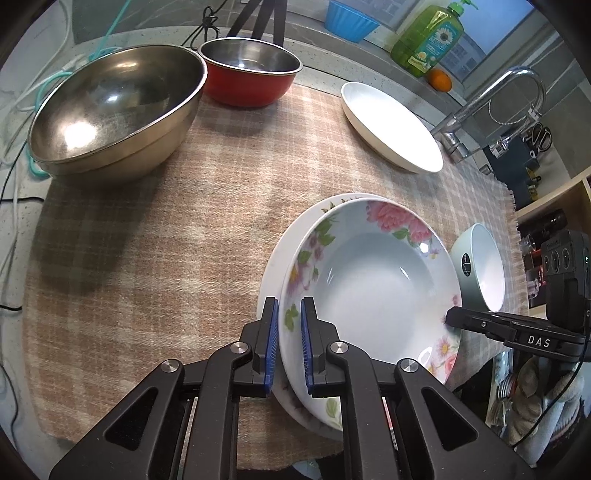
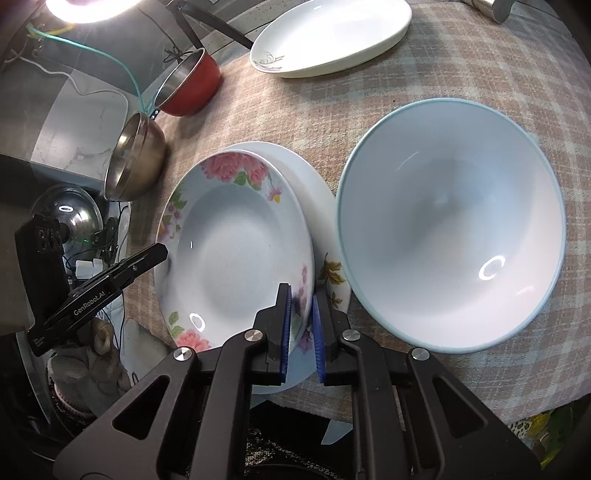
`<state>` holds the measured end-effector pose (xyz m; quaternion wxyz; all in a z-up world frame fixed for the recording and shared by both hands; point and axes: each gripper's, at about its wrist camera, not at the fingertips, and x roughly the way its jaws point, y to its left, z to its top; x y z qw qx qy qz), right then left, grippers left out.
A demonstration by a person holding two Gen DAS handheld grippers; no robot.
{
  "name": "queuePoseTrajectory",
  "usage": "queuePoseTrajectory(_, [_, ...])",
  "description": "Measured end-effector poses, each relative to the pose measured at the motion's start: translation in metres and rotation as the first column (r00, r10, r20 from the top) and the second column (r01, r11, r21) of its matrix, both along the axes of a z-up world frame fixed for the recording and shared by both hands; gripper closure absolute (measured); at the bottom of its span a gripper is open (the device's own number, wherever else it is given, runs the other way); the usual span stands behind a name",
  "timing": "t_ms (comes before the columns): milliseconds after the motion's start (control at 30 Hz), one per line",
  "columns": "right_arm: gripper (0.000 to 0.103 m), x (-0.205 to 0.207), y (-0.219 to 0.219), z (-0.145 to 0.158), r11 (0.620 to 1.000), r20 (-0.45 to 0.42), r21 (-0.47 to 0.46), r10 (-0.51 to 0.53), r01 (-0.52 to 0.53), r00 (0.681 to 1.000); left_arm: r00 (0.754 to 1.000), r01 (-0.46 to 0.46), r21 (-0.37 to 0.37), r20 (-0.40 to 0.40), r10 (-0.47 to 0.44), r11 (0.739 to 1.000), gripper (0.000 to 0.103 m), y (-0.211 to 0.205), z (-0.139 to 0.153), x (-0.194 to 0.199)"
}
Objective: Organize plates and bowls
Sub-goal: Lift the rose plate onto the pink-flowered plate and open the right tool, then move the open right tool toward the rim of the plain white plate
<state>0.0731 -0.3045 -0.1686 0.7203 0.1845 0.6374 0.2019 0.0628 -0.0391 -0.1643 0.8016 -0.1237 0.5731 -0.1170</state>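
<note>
A floral deep plate (image 1: 369, 273) (image 2: 236, 251) rests on a larger white plate (image 1: 280, 251) (image 2: 314, 192) on the checked cloth (image 1: 184, 240). My left gripper (image 1: 289, 301) is shut on the floral plate's near-left rim, one blue pad on each side. My right gripper (image 2: 300, 291) clamps the opposite rim the same way; its dark fingers (image 1: 452, 315) show at the plate's right edge in the left wrist view. A pale blue-rimmed bowl (image 2: 450, 229) (image 1: 484, 266) sits just right of the plates.
A big steel bowl (image 1: 110, 107) and a red-sided bowl (image 1: 247, 70) stand at the back left. A white oval dish (image 1: 388, 122) lies at the back right near the faucet (image 1: 498, 96). Green detergent bottle (image 1: 428, 37), orange (image 1: 439, 79) and blue basin (image 1: 351, 20) line the sill.
</note>
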Motion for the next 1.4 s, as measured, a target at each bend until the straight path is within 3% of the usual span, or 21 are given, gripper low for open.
queuePoseTrajectory(167, [0.085, 0.0, 0.0, 0.0, 1.0, 0.002, 0.004, 0.003, -0.003, 1.0, 1.0, 0.0, -0.01, -0.005, 0.0, 1.0, 0.089, 0.0, -0.001, 0.001])
queuePoseTrajectory(333, [0.064, -0.001, 0.0, 0.007, 1.0, 0.032, -0.011, 0.011, -0.01, 0.999, 1.0, 0.004, -0.002, 0.001, -0.004, 1.0, 0.089, -0.001, 0.001, 0.0])
queuePoseTrajectory(433, [0.059, -0.003, -0.001, 0.009, 1.0, 0.039, -0.015, 0.009, -0.009, 0.999, 1.0, 0.002, -0.001, 0.006, -0.002, 1.0, 0.089, 0.0, 0.002, -0.002])
queuePoseTrajectory(1000, [0.057, -0.013, -0.005, 0.03, 1.0, 0.067, 0.002, 0.013, -0.013, 0.998, 0.998, -0.028, -0.024, 0.058, 0.03, 0.999, 0.089, 0.009, 0.031, -0.001])
queuePoseTrajectory(1100, [0.057, -0.008, -0.01, 0.045, 1.0, 0.101, 0.019, 0.012, -0.014, 0.995, 0.997, -0.029, -0.039, 0.07, 0.032, 0.999, 0.088, 0.006, 0.038, 0.003])
queuePoseTrajectory(1167, [0.057, -0.005, -0.014, 0.056, 1.0, 0.131, 0.013, 0.015, -0.017, 0.991, 0.996, -0.029, -0.048, 0.082, 0.033, 0.998, 0.081, 0.004, 0.042, 0.006])
queuePoseTrajectory(1400, [0.057, 0.019, -0.052, 0.089, 0.999, 0.227, -0.041, 0.007, 0.003, 0.974, 0.993, -0.042, -0.066, 0.104, 0.048, 0.997, 0.081, -0.005, 0.049, 0.024])
